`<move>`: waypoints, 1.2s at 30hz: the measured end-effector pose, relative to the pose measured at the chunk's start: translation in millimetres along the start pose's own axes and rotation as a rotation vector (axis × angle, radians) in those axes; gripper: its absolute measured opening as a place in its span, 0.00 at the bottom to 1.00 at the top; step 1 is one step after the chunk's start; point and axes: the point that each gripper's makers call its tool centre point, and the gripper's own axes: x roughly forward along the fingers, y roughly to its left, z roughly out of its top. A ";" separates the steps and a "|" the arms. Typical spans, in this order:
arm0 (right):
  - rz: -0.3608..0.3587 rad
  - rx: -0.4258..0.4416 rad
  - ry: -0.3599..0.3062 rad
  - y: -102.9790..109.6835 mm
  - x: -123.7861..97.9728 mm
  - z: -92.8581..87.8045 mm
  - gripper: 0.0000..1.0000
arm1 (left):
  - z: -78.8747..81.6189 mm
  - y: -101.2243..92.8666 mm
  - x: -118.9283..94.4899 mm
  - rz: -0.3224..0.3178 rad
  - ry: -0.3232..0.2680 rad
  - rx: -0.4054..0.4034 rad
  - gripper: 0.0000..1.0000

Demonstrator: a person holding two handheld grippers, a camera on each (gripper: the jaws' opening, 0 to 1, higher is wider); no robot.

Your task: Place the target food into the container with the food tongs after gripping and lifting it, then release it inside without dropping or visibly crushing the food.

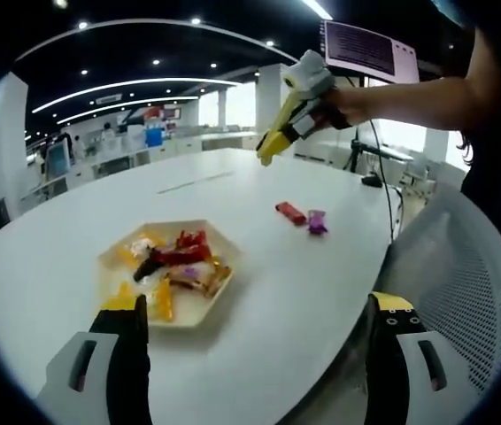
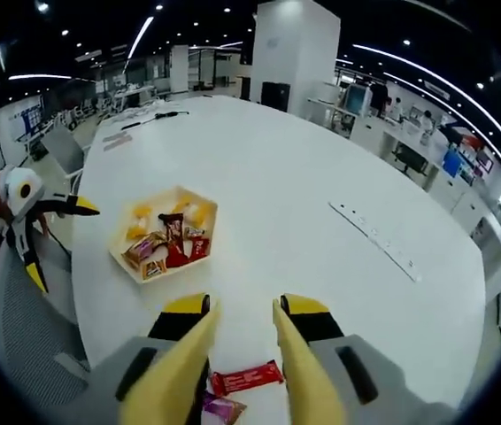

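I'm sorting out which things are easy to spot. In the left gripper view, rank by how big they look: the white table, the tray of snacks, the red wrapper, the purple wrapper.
1. White table, largest by far.
2. Tray of snacks.
3. Red wrapper.
4. Purple wrapper, close to the red one in size, so that order is unsure.

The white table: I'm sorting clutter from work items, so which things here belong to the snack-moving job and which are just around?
Job:
- hexagonal tray holding wrapped snacks
- red snack bar and purple candy loose on the table, below the right tongs
- left tongs, open

Just around:
- mesh chair
- power strip
- monitor
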 end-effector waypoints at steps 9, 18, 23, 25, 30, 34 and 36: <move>-0.035 0.035 0.026 -7.3 -4.3 -22.4 0.31 | -0.4 -0.1 0.2 -0.002 0.001 -0.001 0.99; -0.064 0.049 0.049 -7.3 -4.0 -37.7 0.31 | -1.2 -0.2 0.2 -0.001 0.004 -0.002 0.99; -0.072 0.053 0.061 -9.0 -5.8 -47.4 0.31 | -1.4 0.1 0.4 -0.001 0.006 -0.003 0.99; -0.083 0.061 0.075 -9.9 -5.9 -54.6 0.31 | -1.4 0.0 0.4 0.000 0.006 -0.003 0.99; -0.105 0.102 0.097 -9.4 0.1 -74.8 0.31 | -1.5 0.3 0.3 0.001 0.007 -0.004 0.99; -0.135 0.150 0.125 -11.1 8.6 -99.7 0.31 | -2.0 0.6 0.5 0.002 0.008 -0.003 0.99; -0.136 0.211 0.123 -8.7 10.3 -107.1 0.31 | -2.2 0.8 0.4 0.003 0.009 -0.004 0.99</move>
